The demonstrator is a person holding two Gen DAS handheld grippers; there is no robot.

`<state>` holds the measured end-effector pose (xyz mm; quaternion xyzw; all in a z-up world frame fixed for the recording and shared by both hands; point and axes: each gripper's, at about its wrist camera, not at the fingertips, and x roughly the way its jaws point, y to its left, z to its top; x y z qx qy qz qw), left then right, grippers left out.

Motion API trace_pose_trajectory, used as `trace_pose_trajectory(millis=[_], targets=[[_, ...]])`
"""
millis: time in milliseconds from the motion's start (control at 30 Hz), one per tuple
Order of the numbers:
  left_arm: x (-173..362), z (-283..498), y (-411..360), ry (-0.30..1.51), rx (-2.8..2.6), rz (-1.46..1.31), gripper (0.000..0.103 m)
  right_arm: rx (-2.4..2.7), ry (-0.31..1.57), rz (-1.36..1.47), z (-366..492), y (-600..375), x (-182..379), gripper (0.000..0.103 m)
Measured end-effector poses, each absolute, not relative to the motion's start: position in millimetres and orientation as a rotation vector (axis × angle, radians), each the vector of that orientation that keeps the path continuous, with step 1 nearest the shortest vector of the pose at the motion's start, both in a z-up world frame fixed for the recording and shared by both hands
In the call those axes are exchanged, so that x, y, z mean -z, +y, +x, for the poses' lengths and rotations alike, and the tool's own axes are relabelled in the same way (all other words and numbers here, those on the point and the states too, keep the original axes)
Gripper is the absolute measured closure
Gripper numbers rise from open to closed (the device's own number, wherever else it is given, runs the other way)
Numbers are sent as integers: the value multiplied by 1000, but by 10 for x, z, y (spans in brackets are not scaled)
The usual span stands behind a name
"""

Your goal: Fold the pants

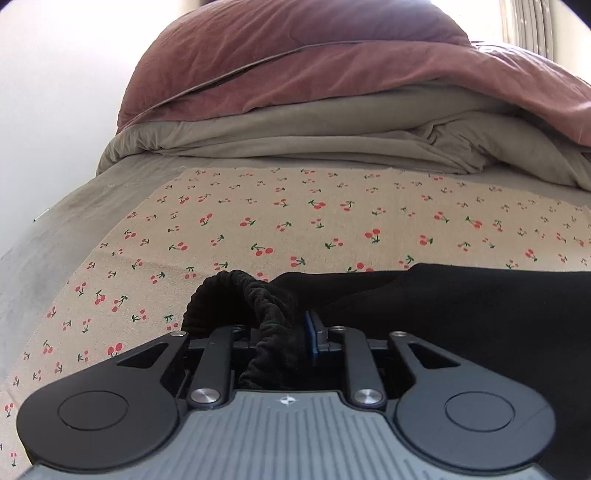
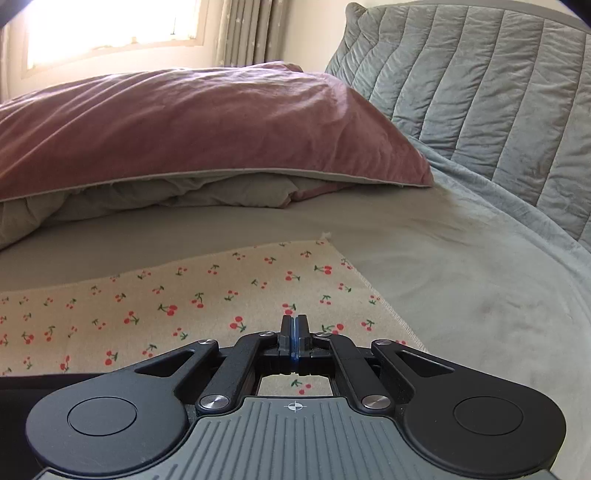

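Observation:
Black pants (image 1: 461,314) lie on a cherry-print cloth (image 1: 295,221) spread on the bed. My left gripper (image 1: 280,328) is shut on a bunched, ribbed band of the pants (image 1: 243,295), low over the cloth; the fabric hides the left finger. My right gripper (image 2: 294,332) is shut with nothing between its blue pads, low over the cherry-print cloth (image 2: 166,306) near its right edge. A strip of the black pants (image 2: 37,384) shows at the lower left of the right wrist view.
A pink duvet (image 1: 295,81) over a bunched beige sheet (image 1: 295,140) is piled at the far side. A grey quilted headboard (image 2: 480,81) and grey blanket (image 2: 480,277) lie to the right. A bright window (image 2: 110,26) and curtain stand behind.

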<state>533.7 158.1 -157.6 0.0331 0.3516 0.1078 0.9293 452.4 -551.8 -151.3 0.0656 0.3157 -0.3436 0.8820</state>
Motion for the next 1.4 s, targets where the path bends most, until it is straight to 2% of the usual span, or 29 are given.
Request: trace_pose_trajectory(millis=[33, 67, 100, 133, 167, 200, 300, 367, 433, 500, 633, 767, 800, 833, 867, 900, 1000, 1167, 1400], targets=[[1543, 5323, 1628, 723, -217, 31, 85, 700, 672, 171, 4475, -5490, 1574, 103], [1494, 5299, 1686, 730, -209, -11, 79, 682, 687, 208, 4412, -5479, 1605, 103], [1421, 5235, 1755, 741, -199, -59, 63, 673, 691, 235, 4320, -5463, 1616, 103], [1343, 5147, 1807, 745, -192, -100, 51, 672, 693, 244, 4210, -5432, 1598, 99], [1245, 5010, 1843, 729, -195, -130, 29, 665, 694, 244, 4099, -5386, 1555, 96], [1143, 4850, 1900, 694, -202, -145, 18, 649, 693, 247, 3976, -5331, 1496, 95], [880, 4352, 2080, 649, -246, -201, 12, 580, 680, 293, 3565, -5116, 1212, 94], [794, 4017, 2225, 690, -294, -311, 12, 534, 652, 360, 3261, -4936, 986, 87], [809, 3704, 2334, 729, -327, -444, 12, 472, 639, 444, 2974, -4722, 780, 64], [883, 3386, 2360, 747, -341, -571, 12, 421, 623, 528, 2706, -4476, 627, 57], [1152, 3135, 2262, 822, -405, -660, 12, 281, 626, 655, 2283, -3845, 559, 51], [1471, 3084, 2043, 816, -386, -612, 13, 138, 693, 602, 2143, -3136, 813, 47], [1473, 3091, 1987, 776, -390, -588, 16, 106, 719, 553, 2161, -2964, 922, 45], [1469, 3120, 1949, 748, -364, -573, 27, 85, 752, 499, 2202, -2806, 1038, 45], [1471, 3150, 1921, 744, -355, -552, 62, 74, 798, 461, 2262, -2685, 1140, 45], [1472, 3177, 1908, 763, -394, -517, 79, 65, 830, 446, 2310, -2597, 1211, 45], [1385, 3072, 2029, 729, -416, -582, 87, 51, 854, 419, 2405, -2512, 1317, 45], [937, 2690, 2087, 592, -468, -497, 87, 44, 936, 342, 2423, -2457, 1426, 45], [1214, 2662, 2340, 714, -547, -591, 88, 60, 966, 258, 2432, -2359, 1500, 45]])
